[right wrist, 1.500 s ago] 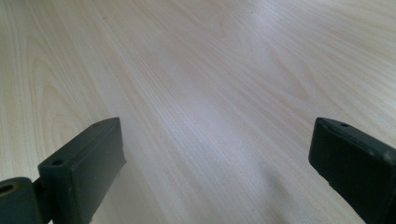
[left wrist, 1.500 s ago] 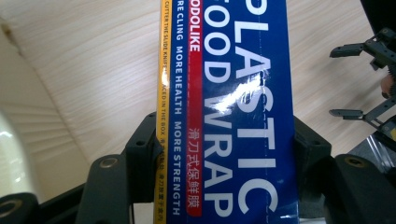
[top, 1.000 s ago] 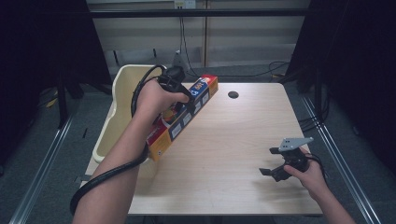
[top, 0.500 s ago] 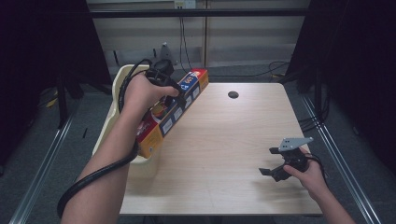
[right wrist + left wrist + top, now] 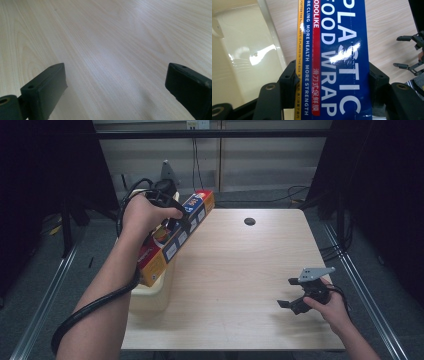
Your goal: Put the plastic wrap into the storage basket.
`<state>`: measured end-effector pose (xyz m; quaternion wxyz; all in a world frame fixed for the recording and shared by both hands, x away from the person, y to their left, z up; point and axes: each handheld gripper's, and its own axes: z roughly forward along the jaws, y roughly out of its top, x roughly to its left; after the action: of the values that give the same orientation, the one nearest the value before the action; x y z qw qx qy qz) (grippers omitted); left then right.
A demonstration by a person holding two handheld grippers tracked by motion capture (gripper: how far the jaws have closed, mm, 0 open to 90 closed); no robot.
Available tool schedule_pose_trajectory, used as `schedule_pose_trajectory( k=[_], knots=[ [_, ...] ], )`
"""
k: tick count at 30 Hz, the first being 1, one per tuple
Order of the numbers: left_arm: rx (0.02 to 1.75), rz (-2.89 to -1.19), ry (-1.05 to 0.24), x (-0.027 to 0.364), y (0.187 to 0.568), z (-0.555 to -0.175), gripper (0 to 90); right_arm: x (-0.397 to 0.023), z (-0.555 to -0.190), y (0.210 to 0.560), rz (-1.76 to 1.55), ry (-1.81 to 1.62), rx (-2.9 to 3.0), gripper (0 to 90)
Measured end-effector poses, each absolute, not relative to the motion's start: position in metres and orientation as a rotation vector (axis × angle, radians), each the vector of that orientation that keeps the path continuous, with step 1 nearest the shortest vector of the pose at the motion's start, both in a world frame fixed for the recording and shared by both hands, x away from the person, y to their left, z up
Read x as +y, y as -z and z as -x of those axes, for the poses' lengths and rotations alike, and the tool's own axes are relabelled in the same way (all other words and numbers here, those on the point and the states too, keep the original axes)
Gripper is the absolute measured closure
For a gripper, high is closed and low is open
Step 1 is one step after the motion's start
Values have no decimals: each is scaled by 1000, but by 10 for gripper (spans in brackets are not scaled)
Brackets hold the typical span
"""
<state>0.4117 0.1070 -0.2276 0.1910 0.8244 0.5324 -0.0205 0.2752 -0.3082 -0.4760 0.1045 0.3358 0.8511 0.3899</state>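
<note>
Left tongs (image 5: 170,217) clamped across the plastic wrap box (image 5: 172,240), box tilted above the cream bin (image 5: 150,292) at the table (image 5: 240,270) edge, its lower end cut off by the forearm, right tongs (image 5: 290,300) gaping empty over bare wood, far right

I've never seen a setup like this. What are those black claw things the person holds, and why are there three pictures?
There is no robot here: a person holds a hand-held two-jaw clamp in each hand. One camera looks down from above; each clamp also carries its own camera looking along its jaws. The left gripper is shut on a long blue, red and yellow cardboard box of plastic wrap, held tilted over a cream plastic bin at the left edge of the light wooden table. The right gripper rests low over the bare tabletop, jaws wide apart, holding nothing.
</note>
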Motion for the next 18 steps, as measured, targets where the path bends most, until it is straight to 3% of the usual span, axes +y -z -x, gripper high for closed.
schedule_pose_trajectory(
  k=[18],
  knots=[
    [1558, -2276, 29, 127, 215, -411, 405, -309, -276, 476, -989, -1145, 2505, 32]
  ],
)
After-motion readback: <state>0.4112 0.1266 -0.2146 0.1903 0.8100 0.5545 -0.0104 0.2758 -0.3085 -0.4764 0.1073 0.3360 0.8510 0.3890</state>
